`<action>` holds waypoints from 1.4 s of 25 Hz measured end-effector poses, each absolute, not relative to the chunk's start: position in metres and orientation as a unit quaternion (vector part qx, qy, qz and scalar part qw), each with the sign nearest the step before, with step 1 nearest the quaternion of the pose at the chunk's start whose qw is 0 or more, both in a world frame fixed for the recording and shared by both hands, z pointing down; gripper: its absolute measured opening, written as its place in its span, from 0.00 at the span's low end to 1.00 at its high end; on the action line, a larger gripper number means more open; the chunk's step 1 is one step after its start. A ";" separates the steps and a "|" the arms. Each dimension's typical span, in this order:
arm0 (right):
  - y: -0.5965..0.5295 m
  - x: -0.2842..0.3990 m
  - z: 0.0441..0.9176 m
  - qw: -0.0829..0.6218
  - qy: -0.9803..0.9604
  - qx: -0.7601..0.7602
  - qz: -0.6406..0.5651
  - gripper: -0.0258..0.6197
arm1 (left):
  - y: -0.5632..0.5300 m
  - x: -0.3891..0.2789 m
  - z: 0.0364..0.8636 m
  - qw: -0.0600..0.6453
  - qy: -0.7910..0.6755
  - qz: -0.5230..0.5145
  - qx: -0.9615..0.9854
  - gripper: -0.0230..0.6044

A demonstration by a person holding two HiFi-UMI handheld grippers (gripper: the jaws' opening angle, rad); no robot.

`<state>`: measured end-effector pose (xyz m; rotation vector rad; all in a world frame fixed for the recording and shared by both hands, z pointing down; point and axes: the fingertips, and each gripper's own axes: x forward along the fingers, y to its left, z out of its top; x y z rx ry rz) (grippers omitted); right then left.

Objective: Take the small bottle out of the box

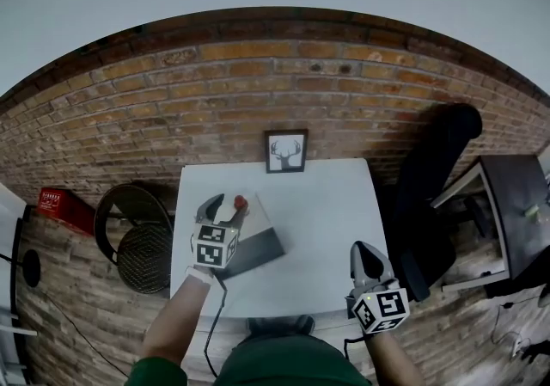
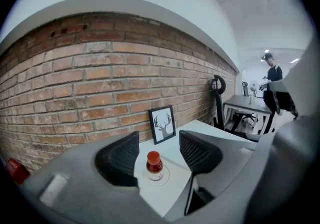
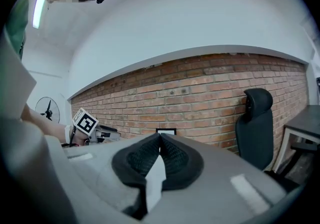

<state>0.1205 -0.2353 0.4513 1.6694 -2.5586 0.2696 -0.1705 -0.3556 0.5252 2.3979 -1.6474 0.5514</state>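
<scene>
— The small bottle [image 2: 154, 165] is seen upright on a white surface at the box's [image 1: 258, 247] far corner. It is framed by the left gripper [image 2: 159, 144], jaws spread, nothing pinched.
— It should be cleared gently so it is not toppled. The right gripper [image 3: 160, 140] is clenched and empty. No label can be read.

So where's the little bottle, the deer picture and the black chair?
small bottle [image 2: 153, 158]: left gripper view, on its red cap.
deer picture [image 1: 285, 151]: head view, middle of the frame.
black chair [image 3: 255, 135]: right gripper view, on its backrest.
</scene>
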 end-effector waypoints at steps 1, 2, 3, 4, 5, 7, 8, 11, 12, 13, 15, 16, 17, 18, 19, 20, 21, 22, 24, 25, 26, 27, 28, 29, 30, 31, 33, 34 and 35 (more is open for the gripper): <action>-0.238 0.120 0.447 0.035 -0.836 0.542 0.082 0.04 | -0.352 -0.169 0.513 0.084 -0.557 0.174 0.808 0.45; -0.241 0.120 0.442 0.032 -0.837 0.541 0.076 0.04 | -0.348 -0.168 0.500 0.077 -0.560 0.161 0.809 0.45; -0.245 0.121 0.437 0.028 -0.838 0.540 0.070 0.04 | -0.344 -0.166 0.487 0.070 -0.562 0.148 0.811 0.45; -0.249 0.122 0.432 0.024 -0.838 0.541 0.064 0.04 | -0.339 -0.164 0.475 0.065 -0.563 0.135 0.813 0.45; -0.253 0.123 0.426 0.020 -0.838 0.542 0.059 0.04 | -0.335 -0.160 0.462 0.060 -0.563 0.122 0.815 0.45; -0.260 0.125 0.414 0.010 -0.839 0.541 0.048 0.04 | -0.324 -0.152 0.439 0.053 -0.561 0.097 0.820 0.45; -0.263 0.125 0.407 0.006 -0.841 0.540 0.041 0.04 | -0.319 -0.147 0.428 0.049 -0.560 0.086 0.822 0.44; -0.268 0.122 0.387 -0.005 -0.847 0.532 0.019 0.04 | -0.301 -0.138 0.399 0.031 -0.564 0.061 0.823 0.41; -0.269 0.120 0.382 -0.008 -0.849 0.529 0.013 0.04 | -0.295 -0.136 0.390 0.022 -0.567 0.054 0.822 0.36; -0.269 0.119 0.377 -0.010 -0.851 0.525 0.008 0.04 | -0.289 -0.134 0.382 0.014 -0.570 0.047 0.820 0.31; -0.270 0.117 0.367 -0.016 -0.854 0.519 0.002 0.04 | -0.277 -0.131 0.368 0.007 -0.573 0.029 0.819 0.24; -0.270 0.116 0.363 -0.020 -0.856 0.517 0.000 0.04 | -0.271 -0.130 0.362 0.008 -0.576 0.019 0.817 0.22; -0.270 0.115 0.359 -0.024 -0.857 0.515 0.000 0.04 | -0.266 -0.131 0.357 0.009 -0.580 0.010 0.815 0.22; -0.269 0.114 0.356 -0.029 -0.858 0.512 -0.001 0.04 | -0.262 -0.134 0.353 0.011 -0.586 0.002 0.810 0.21; -0.268 0.113 0.354 -0.033 -0.860 0.510 -0.001 0.04 | -0.257 -0.137 0.350 0.014 -0.592 -0.006 0.806 0.21; -0.267 0.112 0.351 -0.036 -0.861 0.507 -0.001 0.04 | -0.253 -0.141 0.347 0.017 -0.598 -0.013 0.801 0.21; -0.266 0.110 0.349 -0.040 -0.862 0.505 -0.001 0.04 | -0.248 -0.144 0.344 0.019 -0.602 -0.019 0.798 0.20; -0.265 0.109 0.348 -0.043 -0.864 0.502 0.000 0.04 | -0.244 -0.147 0.342 0.020 -0.605 -0.024 0.795 0.19; -0.262 0.105 0.348 -0.048 -0.867 0.497 0.005 0.04 | -0.236 -0.152 0.339 0.018 -0.611 -0.030 0.791 0.16; -0.261 0.103 0.349 -0.050 -0.868 0.494 0.008 0.04 | -0.232 -0.154 0.338 0.018 -0.614 -0.032 0.789 0.15; -0.260 0.101 0.350 -0.051 -0.869 0.492 0.011 0.04 | -0.229 -0.156 0.338 0.019 -0.616 -0.034 0.786 0.14; -0.260 0.099 0.351 -0.052 -0.870 0.490 0.014 0.04 | -0.226 -0.157 0.338 0.021 -0.619 -0.036 0.784 0.13; -0.259 0.097 0.352 -0.053 -0.871 0.488 0.018 0.04 | -0.224 -0.159 0.338 0.022 -0.622 -0.036 0.782 0.13; -0.259 0.096 0.353 -0.053 -0.872 0.486 0.021 0.04 | -0.222 -0.161 0.339 0.022 -0.624 -0.036 0.780 0.12; -0.259 0.095 0.353 -0.055 -0.872 0.486 0.023 0.04 | -0.220 -0.161 0.340 0.021 -0.626 -0.034 0.779 0.11; -0.258 0.094 0.354 -0.056 -0.872 0.486 0.025 0.04 | -0.218 -0.162 0.340 0.017 -0.627 -0.032 0.778 0.11; -0.256 0.094 0.353 -0.060 -0.872 0.486 0.024 0.04 | -0.216 -0.162 0.341 0.009 -0.627 -0.025 0.779 0.11; -0.255 0.094 0.352 -0.061 -0.872 0.486 0.021 0.04 | -0.215 -0.162 0.342 0.006 -0.626 -0.022 0.779 0.11; -0.254 0.094 0.351 -0.062 -0.871 0.487 0.018 0.04 | -0.214 -0.162 0.344 0.006 -0.625 -0.020 0.780 0.11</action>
